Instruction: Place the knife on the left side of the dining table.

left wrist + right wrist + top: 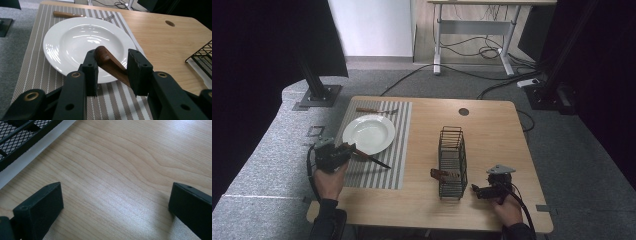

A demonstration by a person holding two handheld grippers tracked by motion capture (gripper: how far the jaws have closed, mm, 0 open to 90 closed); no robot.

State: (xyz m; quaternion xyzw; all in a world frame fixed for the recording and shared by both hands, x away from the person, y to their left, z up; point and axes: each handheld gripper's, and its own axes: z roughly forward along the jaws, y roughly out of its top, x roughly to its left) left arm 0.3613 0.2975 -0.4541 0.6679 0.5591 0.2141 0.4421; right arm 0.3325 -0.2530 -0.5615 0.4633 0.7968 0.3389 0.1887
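So the biggest thing here is the light wooden table (492,130), pale grain with one round hole near the far edge. On its left half lies one grey placemat with thin white stripes (399,150), woven-looking up close. One black wire-mesh rack (452,160) stands right of centre, a tall narrow box shape, with something brown poking out of its near left side; can't tell what it is.

One round white plate (82,37) sits on the mat, glossy, deep-rimmed, nothing on it. Beyond it, at the mat's far edge, is one fork with a brown wooden handle (75,15), lying flat.

The knife with a dark blade and smooth brown wooden handle (110,65) is in the left gripper (111,67). The rounded handle end sticks up between the jaws, over the plate's near rim, tight against the left jaw with a little gap on the other side. From above, the blade slants down toward the mat, right of the plate.

Right gripper (115,205) is down low over bare wood just right of the rack, jaws wide apart with nothing in them.
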